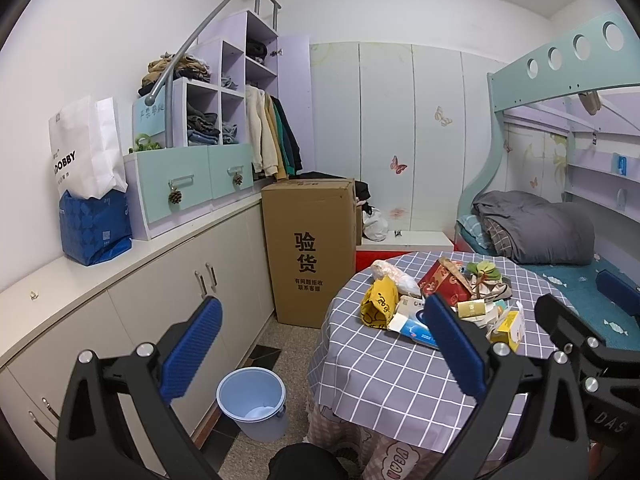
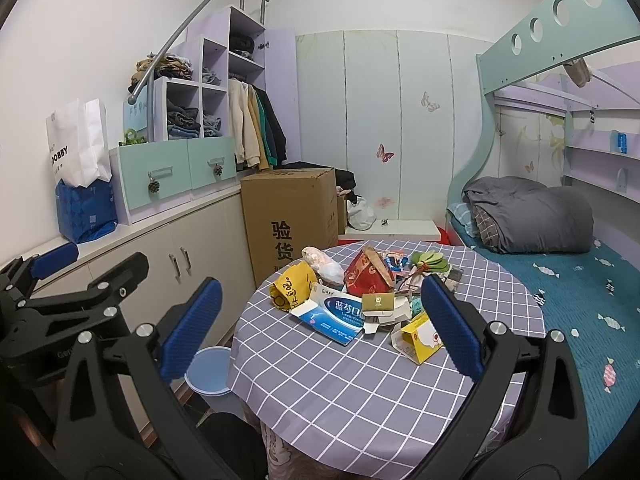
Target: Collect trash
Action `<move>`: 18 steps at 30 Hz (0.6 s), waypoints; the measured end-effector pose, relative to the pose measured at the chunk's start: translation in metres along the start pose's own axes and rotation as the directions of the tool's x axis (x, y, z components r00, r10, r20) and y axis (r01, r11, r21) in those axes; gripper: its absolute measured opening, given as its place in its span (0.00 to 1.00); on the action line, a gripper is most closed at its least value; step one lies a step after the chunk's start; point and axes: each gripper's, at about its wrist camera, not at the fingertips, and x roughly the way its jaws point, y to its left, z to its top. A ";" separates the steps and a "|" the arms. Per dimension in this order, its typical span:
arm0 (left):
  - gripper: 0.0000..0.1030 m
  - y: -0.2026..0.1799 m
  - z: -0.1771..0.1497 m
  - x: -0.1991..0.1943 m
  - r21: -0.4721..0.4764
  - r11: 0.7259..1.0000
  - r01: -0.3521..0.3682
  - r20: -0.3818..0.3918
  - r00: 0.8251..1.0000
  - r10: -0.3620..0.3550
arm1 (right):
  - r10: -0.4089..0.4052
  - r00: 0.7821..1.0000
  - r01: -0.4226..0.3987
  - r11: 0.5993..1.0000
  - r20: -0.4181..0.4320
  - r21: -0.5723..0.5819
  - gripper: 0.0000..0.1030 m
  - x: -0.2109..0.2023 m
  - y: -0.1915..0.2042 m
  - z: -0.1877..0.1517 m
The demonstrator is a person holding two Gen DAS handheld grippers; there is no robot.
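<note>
A pile of trash lies on the round table [image 2: 340, 380] with a grey checked cloth: a yellow bag [image 2: 290, 286], a blue-and-white box [image 2: 334, 316], a red carton [image 2: 366, 274], a small yellow box [image 2: 420, 338] and a clear plastic bag [image 2: 322, 262]. The pile also shows in the left wrist view [image 1: 436, 300]. A light blue bin [image 1: 253, 408] stands on the floor left of the table. My left gripper [image 1: 320, 344] is open and empty, above the gap between bin and table. My right gripper [image 2: 320, 328] is open and empty, short of the pile.
A tall cardboard box [image 1: 310, 252] stands behind the bin against the white cabinets [image 1: 160, 300]. A bunk bed [image 2: 560, 260] with a grey quilt lies right of the table. Bags and drawer units sit on the cabinet top [image 1: 92, 224].
</note>
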 end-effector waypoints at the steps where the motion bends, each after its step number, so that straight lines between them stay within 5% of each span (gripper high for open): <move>1: 0.96 0.000 0.000 0.000 0.000 1.000 0.000 -0.001 1.000 0.000 | -0.001 1.000 0.001 1.000 -0.001 -0.001 0.94 0.001 0.000 0.000; 18: 0.96 -0.002 0.001 0.000 0.005 1.000 0.000 0.001 1.000 0.000 | 0.001 1.000 -0.001 1.000 -0.004 0.001 0.94 0.002 0.001 -0.002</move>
